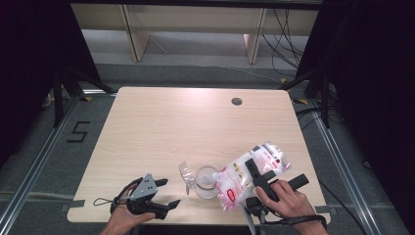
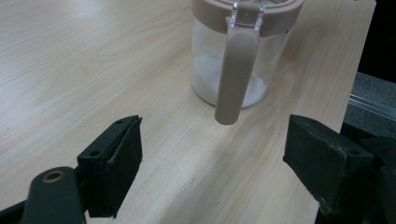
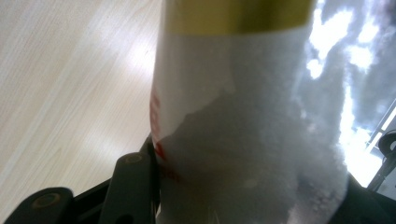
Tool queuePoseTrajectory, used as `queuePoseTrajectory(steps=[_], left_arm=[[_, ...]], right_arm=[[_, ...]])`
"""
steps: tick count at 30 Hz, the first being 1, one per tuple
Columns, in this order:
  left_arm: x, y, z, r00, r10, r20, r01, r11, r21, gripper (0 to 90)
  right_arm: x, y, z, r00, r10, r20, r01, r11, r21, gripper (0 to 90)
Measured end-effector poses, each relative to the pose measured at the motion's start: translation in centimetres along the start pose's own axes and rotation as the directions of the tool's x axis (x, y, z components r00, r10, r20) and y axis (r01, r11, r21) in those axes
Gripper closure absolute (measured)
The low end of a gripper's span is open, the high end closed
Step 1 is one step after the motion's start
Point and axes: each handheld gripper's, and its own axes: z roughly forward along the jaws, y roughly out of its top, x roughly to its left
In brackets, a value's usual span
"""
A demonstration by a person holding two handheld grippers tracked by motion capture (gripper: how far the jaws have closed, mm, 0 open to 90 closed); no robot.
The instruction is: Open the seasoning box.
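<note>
The bag (image 1: 247, 177) of white grains, near the table's (image 1: 161, 127) near right edge, carries red print too small to read, and it lies tilted with its lower end at the clear jar (image 1: 206, 182) just left of it. The right gripper (image 1: 260, 182) pinches the bag between its jaws; its own view adds a yellow band across the bag. The left gripper (image 1: 164, 192), near left, stands spread and empty; its view shows the jar's beige lid (image 2: 245, 11) and a little white powder inside.

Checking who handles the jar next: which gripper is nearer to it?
Right. The right gripper holds a bag tilted over the jar; the left gripper sits open, apart from it.
</note>
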Motion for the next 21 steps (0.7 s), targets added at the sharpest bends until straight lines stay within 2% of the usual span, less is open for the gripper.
queuePoseTrajectory(steps=[1, 2, 3, 5, 6, 9, 10, 13, 14, 15, 17, 21], left_arm=[[0.04, 0.01, -0.02, 1.0, 0.004, -0.001, -0.004, 1.0, 0.004, 18.9], [0.07, 0.02, -0.03, 1.0, 0.006, -0.002, -0.006, 1.0, 0.006, 18.9], [0.05, 0.04, -0.07, 0.9999, 0.01, -0.005, -0.01, 0.9999, 0.005, 18.9], [0.19, 0.02, -0.11, 0.9995, 0.03, -0.014, -0.029, 0.9993, 0.023, 18.9], [0.05, 0.01, -0.02, 1.0, 0.006, -0.003, -0.006, 1.0, 0.004, 18.9], [0.03, -0.01, 0.0, 1.0, -0.001, -0.001, 0.001, 1.0, -0.002, 18.9], [0.0, -0.02, 0.01, 1.0, -0.001, -0.006, 0.001, 1.0, -0.006, 18.9], [0.09, -0.01, -0.04, 0.9999, 0.011, -0.005, -0.011, 0.9999, 0.008, 18.9], [0.08, -0.01, -0.05, 0.9999, 0.013, -0.008, -0.013, 0.9999, 0.009, 18.9], [0.1, -0.01, -0.05, 0.9999, 0.013, -0.008, -0.013, 0.9999, 0.009, 18.9], [0.09, 0.01, -0.03, 1.0, 0.006, -0.002, -0.006, 1.0, 0.005, 18.9], [0.04, -0.02, 0.01, 1.0, 0.004, -0.006, -0.004, 1.0, 0.003, 18.9]], right_arm=[[-0.15, -0.09, 0.04, 0.9997, -0.023, 0.005, 0.024, 0.9997, -0.008, 54.5], [-0.15, -0.09, 0.03, 0.9997, -0.026, 0.004, 0.026, 0.9996, -0.008, 54.5], [0.01, -0.01, 0.02, 1.0, -0.001, 0.0, 0.001, 1.0, 0.001, 54.5], [0.03, 0.02, -0.01, 1.0, -0.007, -0.002, 0.007, 1.0, 0.001, 54.5], [-0.13, -0.05, 0.1, 0.9992, -0.04, 0.003, 0.04, 0.9992, -0.008, 54.5], [0.16, 0.16, 0.09, 0.9999, -0.014, -0.005, 0.014, 0.9999, -0.002, 54.6], [-0.02, 0.11, 0.2, 0.999, -0.045, 0.002, 0.045, 0.9989, -0.013, 54.6], [-0.12, 0.16, 0.15, 0.999, -0.044, -0.005, 0.044, 0.9989, -0.013, 54.6], [-0.02, 0.19, 0.07, 0.9998, -0.021, 0.0, 0.021, 0.9998, -0.005, 54.6], [-0.04, 0.18, 0.07, 0.9998, -0.019, 0.003, 0.019, 0.9998, -0.005, 54.6], [-0.15, 0.11, 0.09, 0.9992, -0.04, 0.001, 0.04, 0.9992, -0.006, 54.6], [-0.16, -0.02, 0.07, 0.9991, -0.042, -0.002, 0.042, 0.9991, -0.004, 54.7]])
